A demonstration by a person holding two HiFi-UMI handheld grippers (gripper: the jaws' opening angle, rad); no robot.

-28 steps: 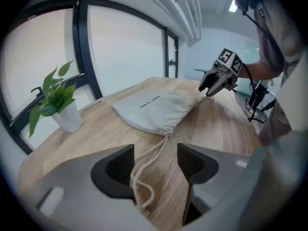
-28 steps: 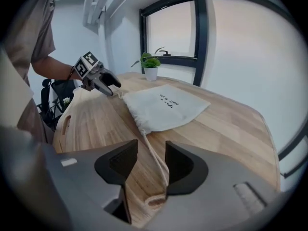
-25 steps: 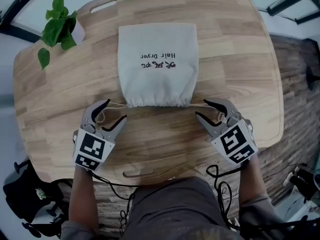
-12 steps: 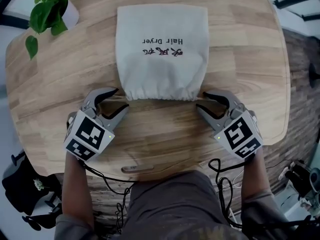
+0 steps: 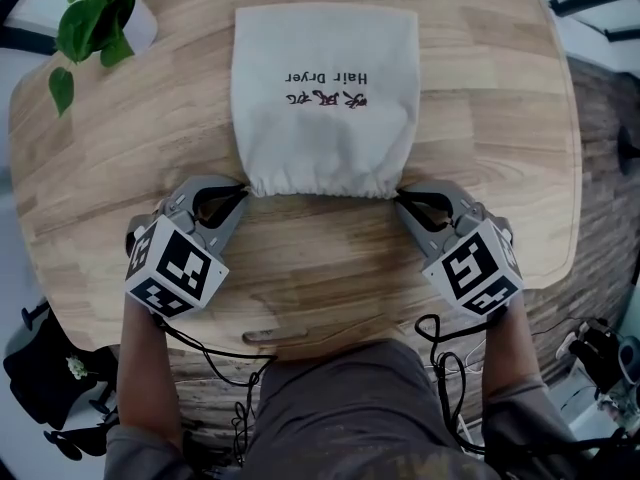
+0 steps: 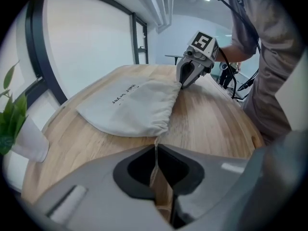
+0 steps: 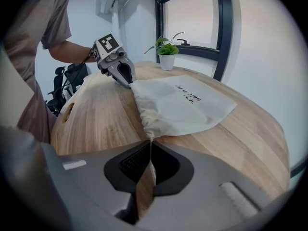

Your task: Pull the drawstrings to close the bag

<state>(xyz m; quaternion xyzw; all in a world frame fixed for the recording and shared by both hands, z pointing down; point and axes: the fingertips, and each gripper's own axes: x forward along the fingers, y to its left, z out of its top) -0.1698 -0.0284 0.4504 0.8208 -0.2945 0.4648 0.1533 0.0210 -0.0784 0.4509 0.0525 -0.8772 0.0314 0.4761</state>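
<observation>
A cream cloth bag (image 5: 325,98) printed "Hair Dryer" lies flat on the wooden table (image 5: 300,268), its gathered mouth (image 5: 318,185) facing me. My left gripper (image 5: 241,192) is shut on the left drawstring (image 6: 156,143) right at the mouth's left corner. My right gripper (image 5: 399,197) is shut on the right drawstring (image 7: 150,141) at the right corner. In the left gripper view the bag (image 6: 132,107) lies just beyond the closed jaws; the right gripper view shows the bag (image 7: 180,105) likewise, with the cord running between the jaws.
A potted green plant (image 5: 95,18) in a white pot stands at the table's far left corner. Handle slots are cut in the tabletop near its front edge (image 5: 265,336). Cables hang below the table by my legs.
Both grippers have moved inward to the bag's mouth corners and gone from open to shut on the drawstrings. The bag has not moved on the table.
</observation>
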